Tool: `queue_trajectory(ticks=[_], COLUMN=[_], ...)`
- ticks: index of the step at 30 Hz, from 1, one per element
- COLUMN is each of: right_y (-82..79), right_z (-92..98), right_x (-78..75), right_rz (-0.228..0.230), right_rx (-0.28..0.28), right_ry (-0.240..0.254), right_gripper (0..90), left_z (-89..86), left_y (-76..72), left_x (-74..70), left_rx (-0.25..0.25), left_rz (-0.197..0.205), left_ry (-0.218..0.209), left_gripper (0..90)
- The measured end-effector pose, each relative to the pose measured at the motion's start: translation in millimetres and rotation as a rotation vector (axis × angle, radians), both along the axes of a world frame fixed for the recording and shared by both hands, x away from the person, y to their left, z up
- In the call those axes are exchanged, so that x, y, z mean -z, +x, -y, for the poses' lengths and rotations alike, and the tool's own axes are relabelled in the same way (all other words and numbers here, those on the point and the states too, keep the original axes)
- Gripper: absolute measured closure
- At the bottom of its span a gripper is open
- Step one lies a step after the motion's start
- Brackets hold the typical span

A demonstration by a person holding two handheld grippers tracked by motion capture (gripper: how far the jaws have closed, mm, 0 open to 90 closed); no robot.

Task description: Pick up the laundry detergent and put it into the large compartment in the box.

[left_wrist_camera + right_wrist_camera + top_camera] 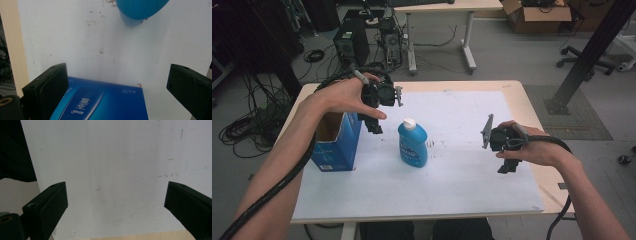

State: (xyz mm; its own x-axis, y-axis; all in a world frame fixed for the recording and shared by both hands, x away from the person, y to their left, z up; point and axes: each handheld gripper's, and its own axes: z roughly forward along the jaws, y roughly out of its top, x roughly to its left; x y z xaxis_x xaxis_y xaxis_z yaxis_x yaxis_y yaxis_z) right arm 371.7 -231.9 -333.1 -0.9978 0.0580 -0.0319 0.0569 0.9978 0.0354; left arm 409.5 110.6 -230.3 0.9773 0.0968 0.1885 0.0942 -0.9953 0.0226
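A blue box [336,144] stands upright with its top open near the table's left edge. Just beside it, apart, a blue bottle [413,144] with white cap stands upright.

Counts on the table: 1 open-topped blue cardboard box [337,145], 1 blue plastic bottle with a white cap [413,143], 1 white sheet covering the light wooden table [522,105]. 2 black two-jaw handheld grippers: left gripper [375,126], right gripper [507,166]. Beyond the table: 1 brown cardboard box [537,15], 2 black computer towers [351,45].
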Motion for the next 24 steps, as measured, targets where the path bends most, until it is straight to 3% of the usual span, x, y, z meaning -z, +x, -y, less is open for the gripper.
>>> queue_trajectory(ticks=[13,24], right_y=[3.3,2.7], right_z=[-4.8,-6.5], right_x=[0.7,4.1], right_rz=[-0.006,-0.015], right_rx=[-0.012,-0.009], right_ry=[-0.002,-0.004], right_gripper=[4.6,4.7], left_z=[2.5,4.4], left_y=[2.4,5.9], left_x=[2.4,-3.8], left_rx=[0.021,0.033], left_rz=[-0.005,0.003], left_ry=[-0.007,-0.011], left_gripper=[4.3,4.3])
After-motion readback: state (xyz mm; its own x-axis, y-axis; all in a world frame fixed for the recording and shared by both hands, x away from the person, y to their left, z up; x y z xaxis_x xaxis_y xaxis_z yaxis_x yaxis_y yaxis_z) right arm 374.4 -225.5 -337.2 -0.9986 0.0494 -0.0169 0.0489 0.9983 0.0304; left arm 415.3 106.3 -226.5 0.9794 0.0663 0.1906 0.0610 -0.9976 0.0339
